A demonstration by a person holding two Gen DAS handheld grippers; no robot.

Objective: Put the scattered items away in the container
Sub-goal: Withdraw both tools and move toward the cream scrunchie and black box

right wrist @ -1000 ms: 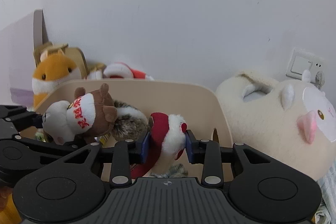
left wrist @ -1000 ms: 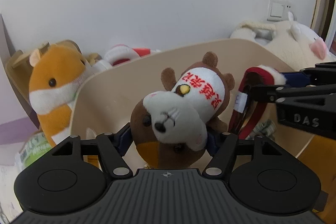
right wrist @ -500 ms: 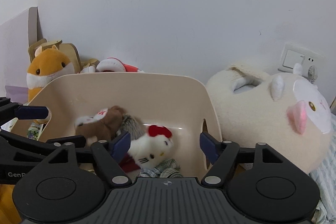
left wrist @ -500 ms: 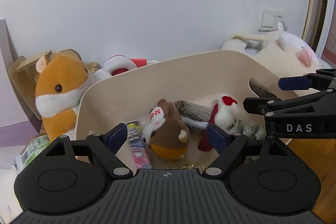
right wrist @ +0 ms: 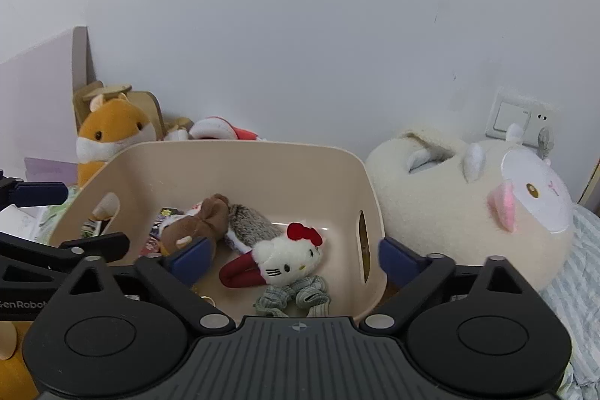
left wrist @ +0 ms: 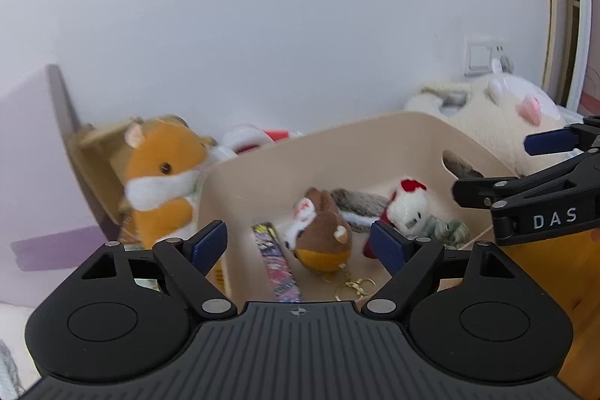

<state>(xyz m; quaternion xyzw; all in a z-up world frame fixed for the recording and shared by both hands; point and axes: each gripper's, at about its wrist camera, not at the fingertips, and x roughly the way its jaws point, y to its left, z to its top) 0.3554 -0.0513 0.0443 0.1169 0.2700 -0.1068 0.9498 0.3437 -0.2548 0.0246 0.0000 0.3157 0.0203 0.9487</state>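
orange hamster plush (left wrist: 165,175): motion-blurred, base hidden by bin (left wrist: 375,137) wall at 9 o'clock
keychain ring (left wrist: 354,285): partly cut by left gripper (left wrist: 298,242) body

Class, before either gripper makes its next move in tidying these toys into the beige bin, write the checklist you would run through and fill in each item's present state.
1. Left gripper open, holding nothing: ok.
2. Right gripper open, holding nothing: ok.
3. Brown plush inside the beige bin: ok.
4. White kitty plush inside the bin: ok.
5. Orange hamster plush in the bin: not ok, it stands outside.
6. Other scattered items still to collect: cannot tell.
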